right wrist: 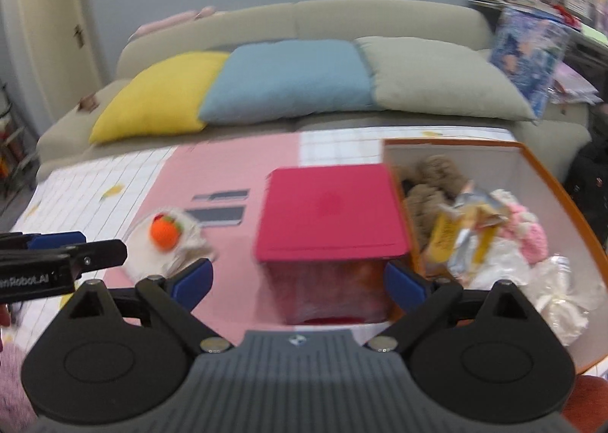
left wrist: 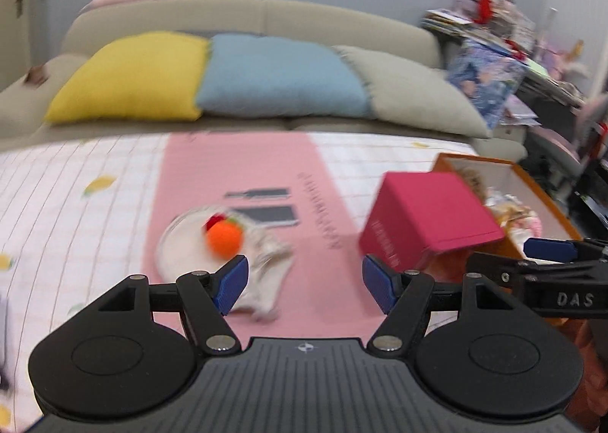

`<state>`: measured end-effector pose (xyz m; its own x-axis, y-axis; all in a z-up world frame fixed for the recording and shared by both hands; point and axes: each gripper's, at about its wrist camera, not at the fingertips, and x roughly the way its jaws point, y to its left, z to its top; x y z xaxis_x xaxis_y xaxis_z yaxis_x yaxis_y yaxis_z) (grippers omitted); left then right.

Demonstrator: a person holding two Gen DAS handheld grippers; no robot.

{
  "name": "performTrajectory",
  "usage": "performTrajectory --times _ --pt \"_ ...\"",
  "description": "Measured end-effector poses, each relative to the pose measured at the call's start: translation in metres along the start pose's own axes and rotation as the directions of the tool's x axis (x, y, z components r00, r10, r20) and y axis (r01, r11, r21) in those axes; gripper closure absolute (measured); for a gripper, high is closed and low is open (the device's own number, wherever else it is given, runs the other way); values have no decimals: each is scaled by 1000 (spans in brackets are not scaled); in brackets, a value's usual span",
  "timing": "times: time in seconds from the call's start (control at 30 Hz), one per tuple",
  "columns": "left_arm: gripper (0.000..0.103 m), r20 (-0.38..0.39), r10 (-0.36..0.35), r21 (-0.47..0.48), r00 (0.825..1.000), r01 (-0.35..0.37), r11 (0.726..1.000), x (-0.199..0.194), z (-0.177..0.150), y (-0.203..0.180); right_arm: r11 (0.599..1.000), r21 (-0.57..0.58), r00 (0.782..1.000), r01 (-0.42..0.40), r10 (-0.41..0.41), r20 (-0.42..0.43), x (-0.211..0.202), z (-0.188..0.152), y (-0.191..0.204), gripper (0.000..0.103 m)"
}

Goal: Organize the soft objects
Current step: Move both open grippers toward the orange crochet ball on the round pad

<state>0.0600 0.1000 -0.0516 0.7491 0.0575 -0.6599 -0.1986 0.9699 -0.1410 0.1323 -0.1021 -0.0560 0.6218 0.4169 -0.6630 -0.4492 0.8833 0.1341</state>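
Observation:
An orange plush ball (left wrist: 224,239) (right wrist: 165,233) lies on a whitish soft bag (left wrist: 266,281) on the pink mat. To its right a pink box (left wrist: 425,216) (right wrist: 330,212) stands against an orange-rimmed box (right wrist: 547,186) (left wrist: 532,182) that holds brown, pink and white plush things and a yellow packet (right wrist: 456,239). My left gripper (left wrist: 304,283) is open over the mat, just right of the ball, with nothing between its fingers. My right gripper (right wrist: 300,281) is open wide. The pink box sits ahead between its pads, which do not press it. Each gripper shows at the edge of the other's view.
A beige sofa (left wrist: 266,15) behind the table carries yellow (left wrist: 129,79), blue (left wrist: 281,79) and grey (left wrist: 414,91) cushions. The table wears a checked cloth (left wrist: 76,205) under the pink mat (left wrist: 243,167). Cluttered shelves (left wrist: 513,37) stand at the right, a door (right wrist: 49,15) at the left.

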Motion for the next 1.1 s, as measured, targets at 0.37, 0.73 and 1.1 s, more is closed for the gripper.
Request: performTrajectory --times 0.37,0.73,1.1 --pt "22 20 50 -51 999 -49 997 -8 -11 44 979 -194 998 -67 65 -13 30 -1 55 19" --pt "22 -38 69 -68 997 -71 995 31 -1 79 941 -296 986 -163 142 -92 78 9 96 37" --pt "27 -89 66 48 994 -61 997 105 18 77 933 -326 980 -151 99 -170 142 15 114 42"
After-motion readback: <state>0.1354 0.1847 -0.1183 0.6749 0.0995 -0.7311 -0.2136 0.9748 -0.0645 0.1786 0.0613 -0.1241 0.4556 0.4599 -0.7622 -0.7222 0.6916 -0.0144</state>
